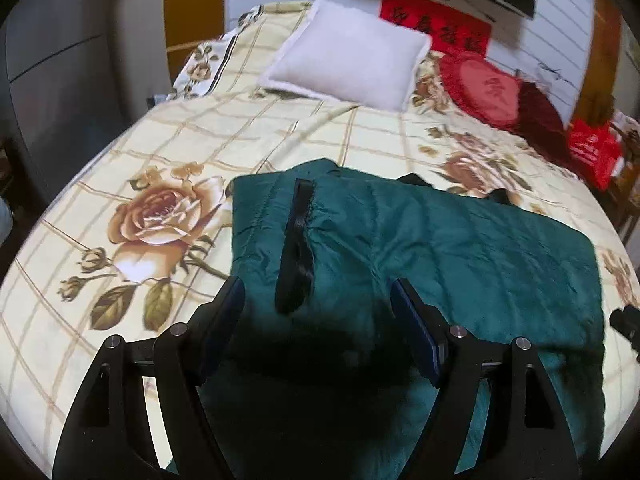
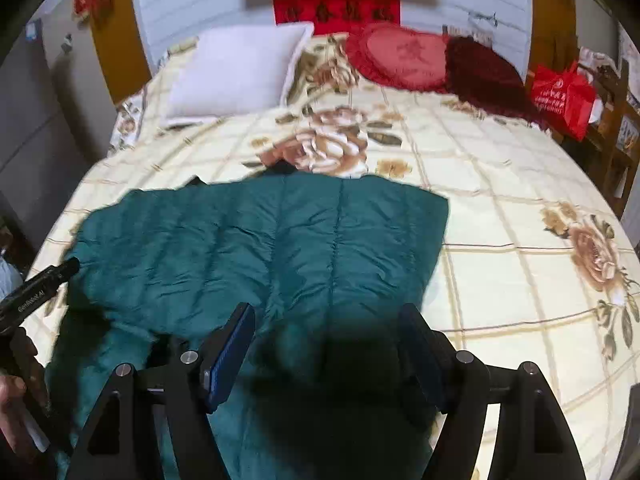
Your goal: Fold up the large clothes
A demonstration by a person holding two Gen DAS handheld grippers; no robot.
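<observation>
A dark green quilted jacket (image 1: pixel 440 248) lies partly folded on the flowered bedspread (image 1: pixel 160 140), with a black strap (image 1: pixel 298 248) on its left part. It also shows in the right wrist view (image 2: pixel 260 240). My left gripper (image 1: pixel 316 292) is open and empty, hovering over the jacket's near left part. My right gripper (image 2: pixel 328 320) is open and empty over the jacket's near right part. The left gripper's body (image 2: pixel 36 292) shows at the left edge of the right wrist view.
A white pillow (image 1: pixel 348 56), a red heart cushion (image 1: pixel 484 88) and a dark red cushion (image 2: pixel 484 72) lie at the head of the bed. A red bag (image 2: pixel 560 96) sits on a wooden stand at the right. A grey wardrobe (image 1: pixel 60 60) stands left.
</observation>
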